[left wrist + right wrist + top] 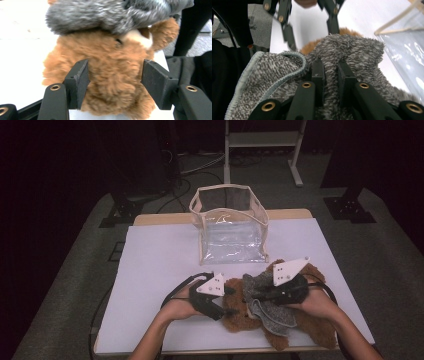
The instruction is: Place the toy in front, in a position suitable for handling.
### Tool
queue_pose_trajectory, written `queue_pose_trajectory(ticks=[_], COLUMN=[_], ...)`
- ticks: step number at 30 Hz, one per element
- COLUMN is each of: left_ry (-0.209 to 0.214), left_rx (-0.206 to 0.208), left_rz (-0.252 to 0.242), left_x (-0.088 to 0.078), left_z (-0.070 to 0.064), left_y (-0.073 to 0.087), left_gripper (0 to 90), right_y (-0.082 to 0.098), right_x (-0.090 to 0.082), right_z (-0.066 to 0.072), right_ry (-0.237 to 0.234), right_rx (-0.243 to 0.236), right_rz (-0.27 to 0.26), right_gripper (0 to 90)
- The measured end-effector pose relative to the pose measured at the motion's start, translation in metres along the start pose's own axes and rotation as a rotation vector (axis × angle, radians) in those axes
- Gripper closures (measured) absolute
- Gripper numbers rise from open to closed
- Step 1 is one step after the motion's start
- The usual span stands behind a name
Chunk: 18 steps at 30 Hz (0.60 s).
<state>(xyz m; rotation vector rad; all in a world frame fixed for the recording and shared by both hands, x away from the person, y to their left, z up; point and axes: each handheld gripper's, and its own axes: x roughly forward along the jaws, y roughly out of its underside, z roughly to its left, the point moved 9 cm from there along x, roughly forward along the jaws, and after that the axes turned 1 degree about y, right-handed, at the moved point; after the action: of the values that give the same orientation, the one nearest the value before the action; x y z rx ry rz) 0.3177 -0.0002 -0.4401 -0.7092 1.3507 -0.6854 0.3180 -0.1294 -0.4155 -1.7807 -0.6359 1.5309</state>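
Observation:
A brown plush bear (pixel 239 319) lies at the table's front, with a grey knit garment (pixel 276 314) bunched over its upper part. My left gripper (pixel 231 298) comes in from the left. In the left gripper view its jaws (pixel 115 72) stand on either side of the bear's furry body (pixel 112 82), and both pads press into the fur. My right gripper (pixel 256 293) comes in from the right. In its own view it (pixel 331 70) is shut on a fold of the grey garment (pixel 359 52), whose pale blue hem (pixel 274 80) curls at the left.
A clear plastic bag (pixel 232 227) with beige trim stands open at the back middle of the white table (pixel 160 265); its wall (pixel 404 50) is close on the right in the right gripper view. Both forearms enter from the front edge. Dark floor and stand legs lie beyond.

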Motion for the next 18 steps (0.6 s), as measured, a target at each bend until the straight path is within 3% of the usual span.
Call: queue_pose_trajectory(ticks=[6,10,14,18], left_ry=[-0.004,-0.001,0.004,0.007], left_rx=[-0.013,-0.006,0.009,0.014], left_rz=[0.019,0.022,0.033,0.029], left_x=[0.008,0.009,0.008,0.006], left_z=[0.001,0.0,-0.004,-0.005], left_y=[0.002,0.001,0.0,0.001], left_gripper=[40.3,40.5,40.7,40.7], right_y=[0.009,-0.009,-0.029,-0.024], right_x=[-0.006,-0.006,0.006,0.016], right_z=[0.001,0.0,-0.001,-0.007], right_ry=[0.012,0.035,0.026,0.015], right_rx=[-0.002,-0.054,-0.09,-0.09], right_rz=[0.039,0.02,0.02,0.066], right_gripper=[77.7,77.8,77.8,77.8])
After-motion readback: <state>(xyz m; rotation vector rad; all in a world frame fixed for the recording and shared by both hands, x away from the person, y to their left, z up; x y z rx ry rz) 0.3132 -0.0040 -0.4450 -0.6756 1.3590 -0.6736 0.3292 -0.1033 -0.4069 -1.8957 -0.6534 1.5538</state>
